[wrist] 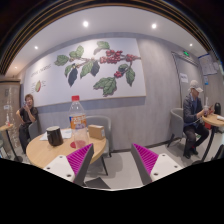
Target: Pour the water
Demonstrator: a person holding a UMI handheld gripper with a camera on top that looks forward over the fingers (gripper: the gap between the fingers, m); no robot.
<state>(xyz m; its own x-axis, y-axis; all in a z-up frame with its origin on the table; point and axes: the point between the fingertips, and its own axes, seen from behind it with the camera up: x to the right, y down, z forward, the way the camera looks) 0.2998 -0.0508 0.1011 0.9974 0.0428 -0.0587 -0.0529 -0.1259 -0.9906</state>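
Observation:
A clear plastic water bottle (77, 121) with a red cap stands upright on a round wooden table (45, 151), beyond and left of my fingers. A dark cup (54, 136) stands on the table left of the bottle, and a small tan box (97, 131) to its right. My gripper (112, 160) is open, its pink-padded fingers spread wide with nothing between them. The left finger's pad (80, 159) overlaps the table's near edge in view; the right finger's pad (146, 158) is over the floor.
A person (27, 119) sits at the far left behind the table. Another person (193, 112) sits at a table on the right. A grey chair (103, 140) stands behind the round table. A wall with a leaf mural (95, 65) is beyond. Grey floor (112, 172) lies ahead.

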